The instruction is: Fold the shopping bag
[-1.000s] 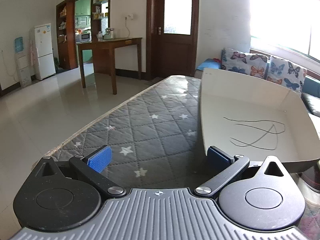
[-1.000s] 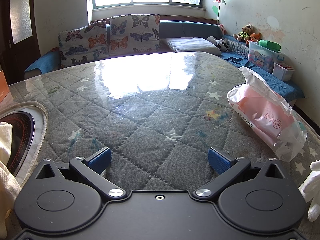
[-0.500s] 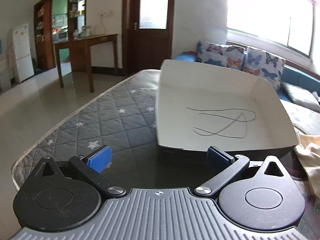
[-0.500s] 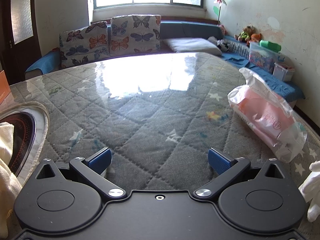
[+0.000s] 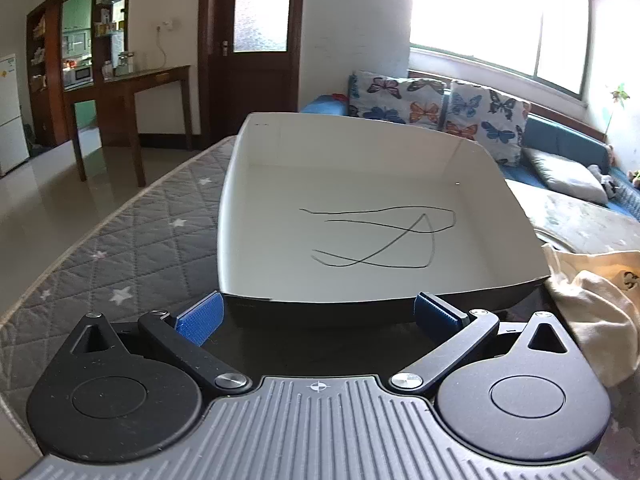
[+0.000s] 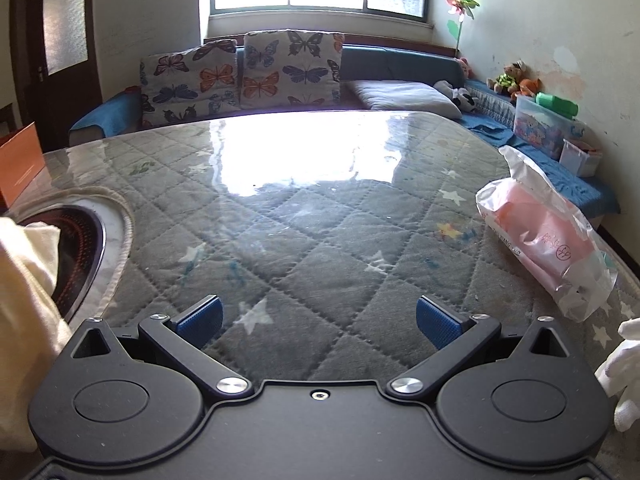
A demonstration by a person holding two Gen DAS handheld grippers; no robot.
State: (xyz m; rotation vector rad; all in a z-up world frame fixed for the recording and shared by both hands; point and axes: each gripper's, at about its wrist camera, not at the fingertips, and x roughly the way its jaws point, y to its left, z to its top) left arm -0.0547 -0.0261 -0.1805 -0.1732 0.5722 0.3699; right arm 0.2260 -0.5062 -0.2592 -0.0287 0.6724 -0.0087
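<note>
Cream cloth shopping bag (image 5: 592,312) crumpled beside shallow white box (image 5: 360,216); left claw (image 5: 318,314) and right claw (image 6: 318,318) spread apart, empty

The cream shopping bag (image 5: 592,312) is only partly seen: in the left wrist view it runs off the right edge of the frame, and the white tray (image 5: 360,216) hides its near corner; in the right wrist view it is a blurred fold cut by the left edge (image 6: 24,300). The round black inset (image 6: 76,248) in the bench is half covered by it. A white glove (image 6: 624,372) at lower right is cropped. The pink package's print (image 6: 560,248) is too small to read.
</note>
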